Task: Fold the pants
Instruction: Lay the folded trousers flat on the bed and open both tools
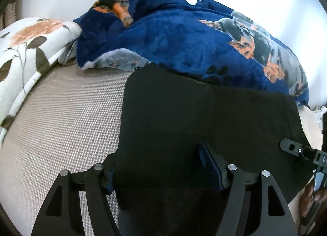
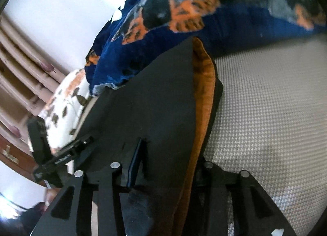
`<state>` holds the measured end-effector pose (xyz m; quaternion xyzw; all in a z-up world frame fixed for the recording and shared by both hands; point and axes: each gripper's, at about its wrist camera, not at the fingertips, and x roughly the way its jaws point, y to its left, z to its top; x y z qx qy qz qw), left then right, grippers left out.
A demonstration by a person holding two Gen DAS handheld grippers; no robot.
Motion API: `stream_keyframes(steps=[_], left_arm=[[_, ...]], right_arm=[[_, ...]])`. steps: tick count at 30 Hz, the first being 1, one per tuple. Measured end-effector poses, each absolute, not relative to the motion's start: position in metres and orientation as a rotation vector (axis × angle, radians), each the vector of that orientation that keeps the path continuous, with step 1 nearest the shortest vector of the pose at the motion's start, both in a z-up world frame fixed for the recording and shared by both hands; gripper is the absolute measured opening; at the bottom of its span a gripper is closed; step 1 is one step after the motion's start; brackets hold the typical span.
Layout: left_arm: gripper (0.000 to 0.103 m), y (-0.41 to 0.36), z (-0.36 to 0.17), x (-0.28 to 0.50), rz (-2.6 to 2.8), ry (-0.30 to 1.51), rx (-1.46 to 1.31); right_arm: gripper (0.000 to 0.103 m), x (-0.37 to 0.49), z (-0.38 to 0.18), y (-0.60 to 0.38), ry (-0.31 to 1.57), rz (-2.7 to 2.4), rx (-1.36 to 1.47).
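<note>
Lying lengthwise ahead of both claws, the pants (image 1: 204, 117) are straddled by the half-open left claw (image 1: 161, 166) and the narrower-parted right claw (image 2: 169, 162), neither seen gripping.

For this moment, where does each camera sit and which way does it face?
Left wrist: on the left gripper, looking down over black pants toward the blue blanket; its own fingers show, the right gripper at right.
Right wrist: on the right gripper, rolled, looking along the pants' orange-lined edge; its fingers and the left gripper show.
Shared: pants, blanket, floral cloth, mattress.
</note>
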<state>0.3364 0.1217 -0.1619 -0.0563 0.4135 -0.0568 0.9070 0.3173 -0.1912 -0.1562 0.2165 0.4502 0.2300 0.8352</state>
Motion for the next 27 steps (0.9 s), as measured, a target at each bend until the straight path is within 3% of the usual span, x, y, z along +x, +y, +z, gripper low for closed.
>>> stream_keyframes(steps=[3,9,25,27], left_arm=[[0.073,0.123,-0.162,0.336,-0.107,0.852,-0.116],[0.077,0.122,-0.162,0.334,-0.079,0.844,-0.102],[0.079,0.118,-0.161,0.330,-0.041,0.829,-0.061],[0.079,0.118,-0.161,0.330,-0.038,0.829,-0.061]], right_arm=[[0.042,0.312,-0.152,-0.182,0.921,0.438,0.388],[0.061,0.306,-0.151,-0.174,0.889,0.383,0.252],[0.079,0.309,-0.150,-0.157,0.896,0.386,0.179],[0.096,0.309,-0.150,-0.151,0.905,0.384,0.146]])
